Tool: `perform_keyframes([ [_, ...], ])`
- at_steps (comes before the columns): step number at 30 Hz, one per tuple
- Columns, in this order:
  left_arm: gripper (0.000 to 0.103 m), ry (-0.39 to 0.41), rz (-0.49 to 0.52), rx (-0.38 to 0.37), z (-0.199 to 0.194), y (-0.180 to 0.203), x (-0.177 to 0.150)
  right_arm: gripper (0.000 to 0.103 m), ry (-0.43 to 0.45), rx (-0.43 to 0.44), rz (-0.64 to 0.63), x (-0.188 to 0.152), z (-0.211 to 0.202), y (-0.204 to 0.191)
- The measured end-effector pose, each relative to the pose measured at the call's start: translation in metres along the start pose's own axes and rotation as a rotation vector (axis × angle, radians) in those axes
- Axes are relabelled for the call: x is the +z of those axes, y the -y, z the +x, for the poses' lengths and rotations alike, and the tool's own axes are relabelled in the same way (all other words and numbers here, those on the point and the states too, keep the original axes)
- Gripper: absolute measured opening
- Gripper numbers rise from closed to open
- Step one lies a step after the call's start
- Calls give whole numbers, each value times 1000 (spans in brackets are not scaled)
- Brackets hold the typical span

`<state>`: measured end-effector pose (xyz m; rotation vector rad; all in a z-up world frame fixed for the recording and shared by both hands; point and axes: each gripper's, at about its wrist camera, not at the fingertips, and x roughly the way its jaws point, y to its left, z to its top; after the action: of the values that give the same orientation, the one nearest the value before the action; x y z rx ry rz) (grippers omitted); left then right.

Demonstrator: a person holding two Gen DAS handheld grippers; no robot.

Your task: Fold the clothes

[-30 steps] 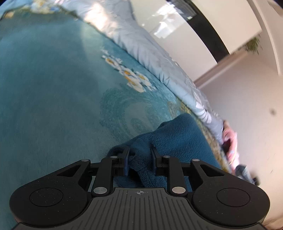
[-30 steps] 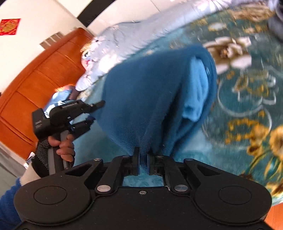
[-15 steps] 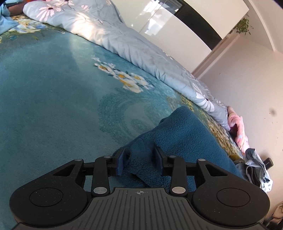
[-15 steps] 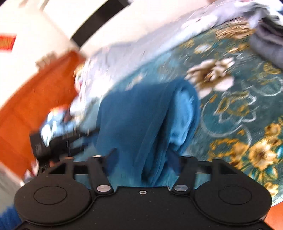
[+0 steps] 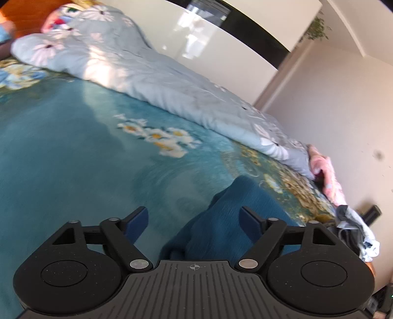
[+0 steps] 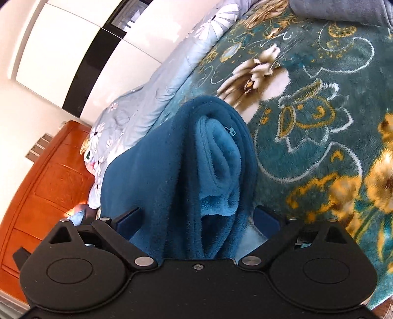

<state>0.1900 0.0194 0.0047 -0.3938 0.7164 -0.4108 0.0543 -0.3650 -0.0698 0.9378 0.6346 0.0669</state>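
A dark teal fleece garment [image 6: 176, 166] lies folded on the teal floral bedspread [image 6: 319, 137], its lighter blue inner layers [image 6: 218, 157] showing at the open side. My right gripper [image 6: 199, 220] is open, its jaws spread to either side of the garment's near edge. In the left wrist view the same garment [image 5: 228, 220] lies on the bedspread [image 5: 73, 159]. My left gripper [image 5: 194, 220] is open and holds nothing; the garment's corner lies between and below its jaws.
A pale blue flowered quilt [image 5: 147, 71] is bunched along the far side of the bed. A pink cloth [image 5: 324, 171] and crumpled clothes [image 5: 356, 230] lie at the right end. A grey garment [image 6: 343, 9] lies top right. An orange wooden headboard [image 6: 41, 186] stands left.
Both grippers were shut on the fleece garment's edge and have opened wide, letting it go. The garment now rests folded on the bed. Both grippers have drawn back a little.
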Motion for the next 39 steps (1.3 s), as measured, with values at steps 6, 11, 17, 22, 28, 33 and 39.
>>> perform_keyframes([
  [6,82,-143,29,-138,50,1,28,98,-12,31,6,3,3,3],
  [11,82,-229,12,-205,78,-10,16,98,-20,55,-10,5,9,3],
  [17,93,-285,-111,-263,94,-32,0,101,-28,63,-26,8,16,-1],
  [22,91,-288,-118,-287,92,-30,-11,101,-43,76,-26,12,19,-2],
  [28,77,-251,-96,-252,75,-17,-15,92,-80,111,-6,21,18,0],
  [33,71,-251,-102,-252,60,-4,-29,91,-122,107,-31,37,18,0],
  [39,73,-244,-80,-232,54,1,-39,92,-158,102,-49,43,20,8],
])
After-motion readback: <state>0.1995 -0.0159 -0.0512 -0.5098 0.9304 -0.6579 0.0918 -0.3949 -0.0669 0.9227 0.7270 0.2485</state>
